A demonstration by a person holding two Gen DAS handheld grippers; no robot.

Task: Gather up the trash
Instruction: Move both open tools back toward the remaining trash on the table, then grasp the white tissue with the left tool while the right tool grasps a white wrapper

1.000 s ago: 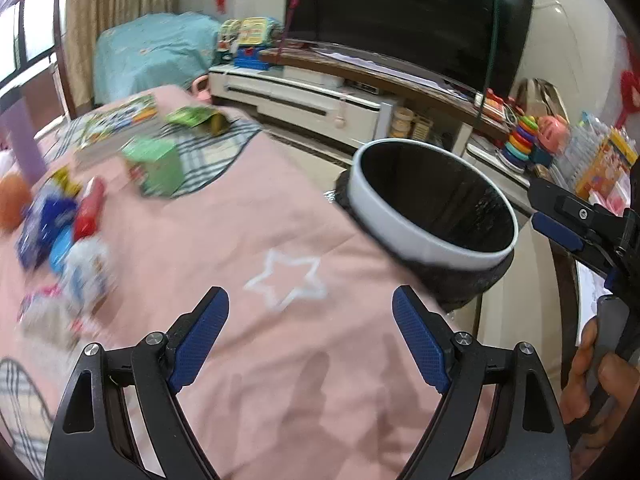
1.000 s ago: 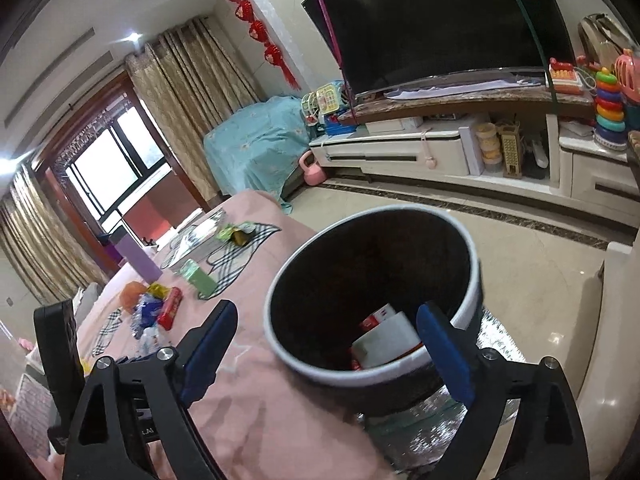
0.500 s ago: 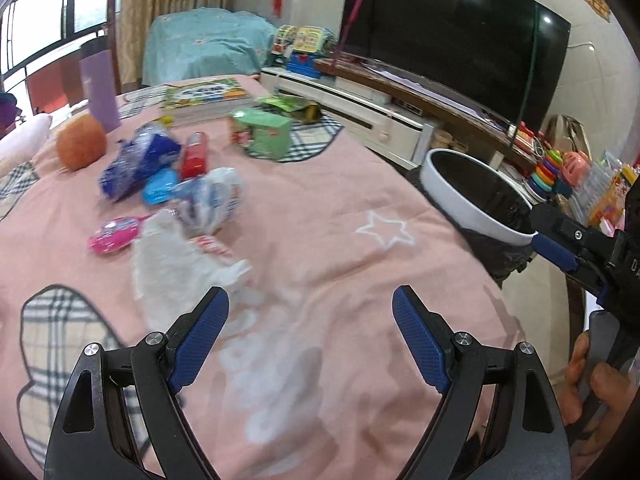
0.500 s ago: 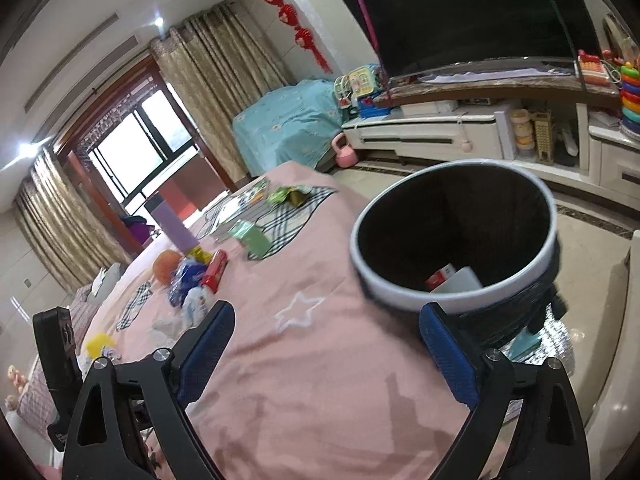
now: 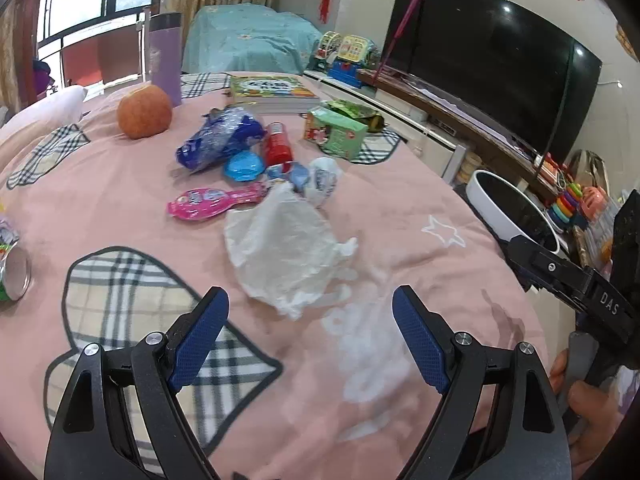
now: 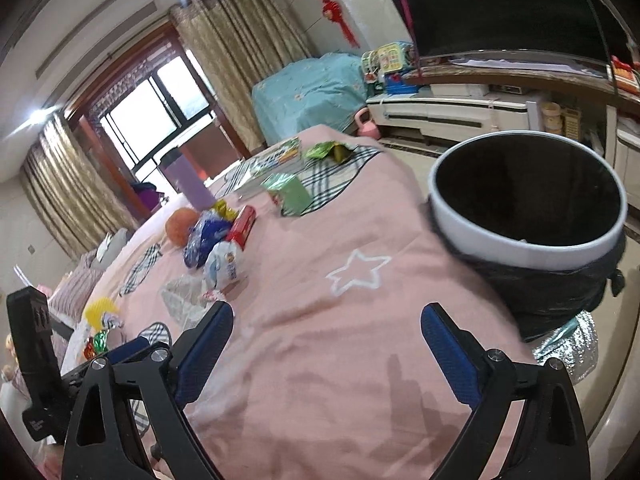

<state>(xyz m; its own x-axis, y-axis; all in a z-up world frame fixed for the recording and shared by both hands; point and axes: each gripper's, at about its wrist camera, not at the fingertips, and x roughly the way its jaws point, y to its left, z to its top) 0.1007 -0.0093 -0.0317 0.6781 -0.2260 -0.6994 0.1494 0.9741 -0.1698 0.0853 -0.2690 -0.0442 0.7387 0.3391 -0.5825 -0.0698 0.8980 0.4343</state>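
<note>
Pink bedspread (image 5: 400,208): plastic bag (image 5: 288,252) ahead of left tool (image 5: 310,334)

Home living room: television (image 5: 492,80), curtains (image 6: 240,64), toys (image 5: 344,56).

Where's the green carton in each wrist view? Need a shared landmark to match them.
Left wrist: green carton upper centre, on the plaid patch, right of the red can.
Right wrist: green carton upper centre-left, on the same plaid patch.
Shared landmark: white star stitched on the pink cover, beside the trash bin.
</note>
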